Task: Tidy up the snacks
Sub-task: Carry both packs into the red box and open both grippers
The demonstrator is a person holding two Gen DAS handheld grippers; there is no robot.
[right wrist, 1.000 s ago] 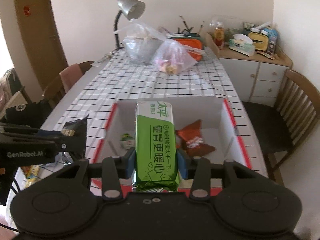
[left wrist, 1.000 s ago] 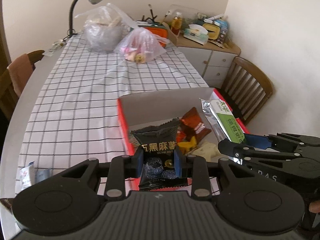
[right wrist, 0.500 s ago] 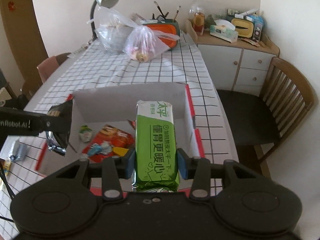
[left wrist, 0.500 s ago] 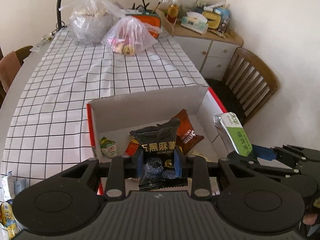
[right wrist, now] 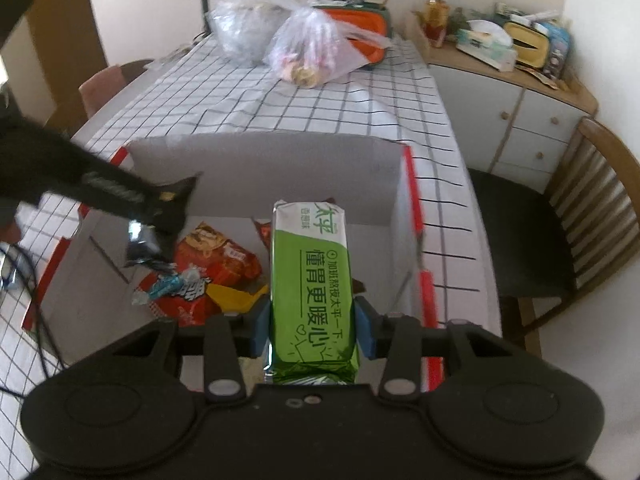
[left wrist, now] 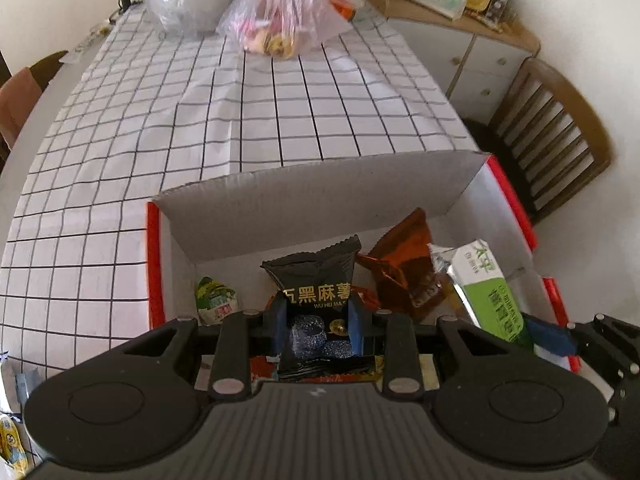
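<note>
The left gripper (left wrist: 318,316) was closed on a black crinkle-edged snack packet with gold lettering (left wrist: 316,280), which was pinched between the blue pads (left wrist: 353,318) and held upright over the near part of a shallow cardboard box with red edges and a grey-white inside (left wrist: 304,200). The right gripper (right wrist: 312,322) was clamped on a long green-and-white foil biscuit packet (right wrist: 311,280), gripped across its lower half, with its far end pointing toward the box's back wall. Both packets were held above the box's interior; whether either touched the floor of the box could not be told.

Inside the box, a small green-and-white sachet (left wrist: 216,300) was seen by the left wall, and a brown-red foil packet (left wrist: 404,268) lay between the black packet and the green one. From the right wrist view, red-orange snack bags (right wrist: 216,258), a blue-wrapped sweet (right wrist: 170,284) and a yellow wrapper (right wrist: 232,294) were seen piled on the box floor, to the left of the green packet.

The box was set at the near end of a table covered by a white cloth with a black grid (left wrist: 240,120). At the far end, two translucent plastic bags (right wrist: 312,48) were bunched together, and a wooden slatted chair (right wrist: 592,208) stood to the right of the table.
</note>
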